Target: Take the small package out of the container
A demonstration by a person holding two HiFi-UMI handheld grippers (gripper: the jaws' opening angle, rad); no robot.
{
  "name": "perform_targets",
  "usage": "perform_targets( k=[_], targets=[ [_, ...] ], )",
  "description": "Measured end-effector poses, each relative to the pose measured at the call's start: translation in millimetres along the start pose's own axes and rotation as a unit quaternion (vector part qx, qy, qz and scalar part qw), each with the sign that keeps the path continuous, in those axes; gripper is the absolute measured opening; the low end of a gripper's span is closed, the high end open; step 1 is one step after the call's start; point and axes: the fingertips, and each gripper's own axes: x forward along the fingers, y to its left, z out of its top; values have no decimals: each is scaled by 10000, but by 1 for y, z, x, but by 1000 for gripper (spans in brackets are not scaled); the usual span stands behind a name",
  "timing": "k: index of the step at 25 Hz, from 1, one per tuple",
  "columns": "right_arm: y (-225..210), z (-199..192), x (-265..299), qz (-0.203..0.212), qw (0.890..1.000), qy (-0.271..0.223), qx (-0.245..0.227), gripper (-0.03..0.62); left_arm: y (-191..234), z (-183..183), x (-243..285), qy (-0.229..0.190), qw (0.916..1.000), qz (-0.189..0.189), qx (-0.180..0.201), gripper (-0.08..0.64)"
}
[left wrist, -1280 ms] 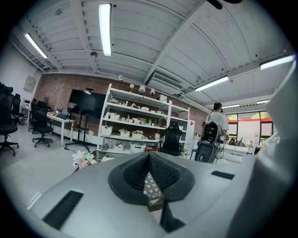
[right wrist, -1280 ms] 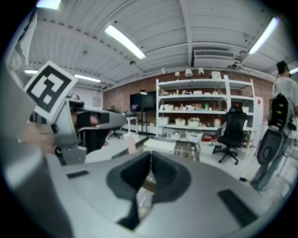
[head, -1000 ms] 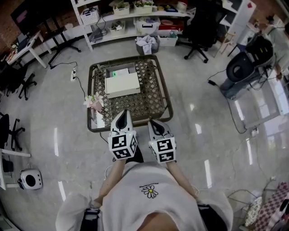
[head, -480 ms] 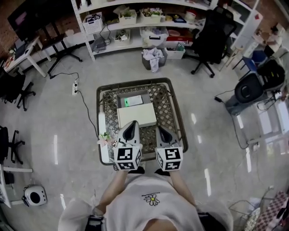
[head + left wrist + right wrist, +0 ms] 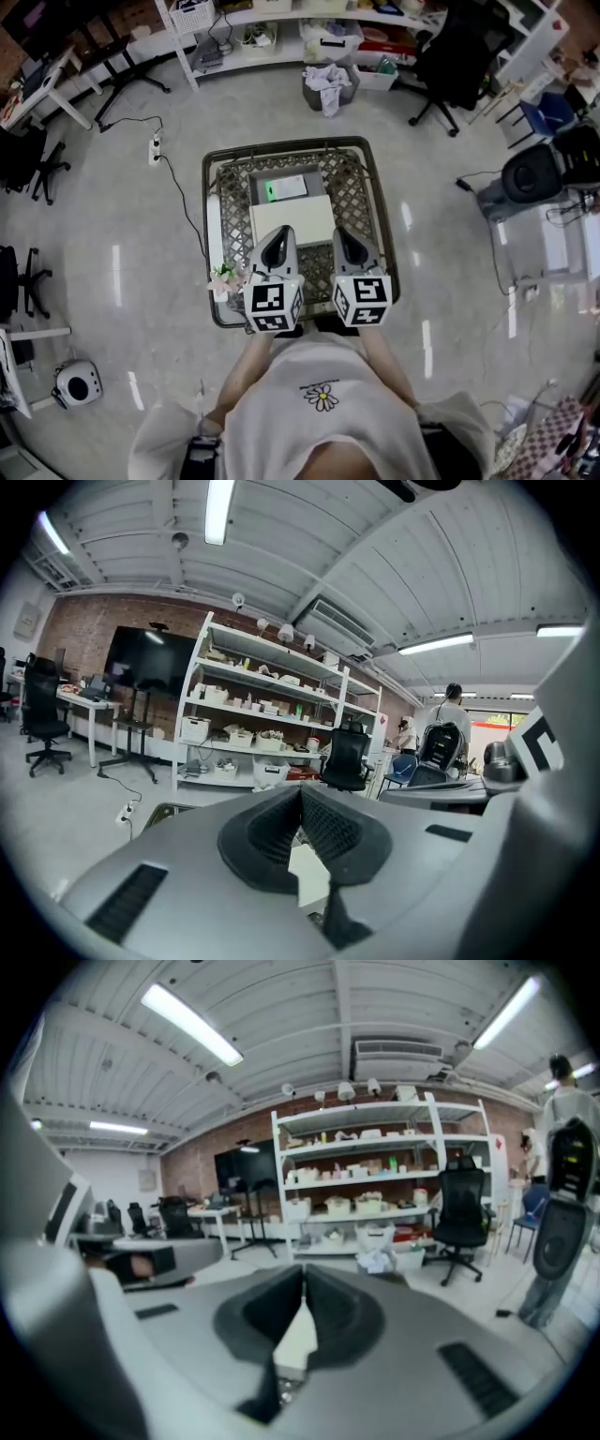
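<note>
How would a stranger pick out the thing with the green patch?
Find the lattice-topped table mid-floor. On it lies a plain white box; just beyond, toward the shelves, sits a flatter item, the only one with a bright green patch.

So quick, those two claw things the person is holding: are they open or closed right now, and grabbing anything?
Left gripper: closed, holding nothing.
Right gripper: closed, holding nothing.
</note>
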Motion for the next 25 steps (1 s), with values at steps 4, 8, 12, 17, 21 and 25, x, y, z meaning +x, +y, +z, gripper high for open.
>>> perform_targets(
  k=[4,8,12,17,21,25],
  targets=[
    [10,-10,7,213,9996,143,-130,32,7,-6,2,12,9998,143,-98,23],
    [8,-11,15,353,9990,199,-206,32,6,-7,11,17,9997,203,-116,24],
    [6,-11,21,403,9987,206,-219,32,10,-10,17,85,9996,266,-108,25],
    [-2,-8,20,413,9989,216,-105,32,13,15,37,492,9983,-19,307,124],
    [-7,-11,19,490,9985,247,62,32,10,64,62,706,9862,-679,1332,190],
    [-7,-16,23,637,9972,355,181,32,2,90,89,986,9539,-1470,2424,252]
  ],
)
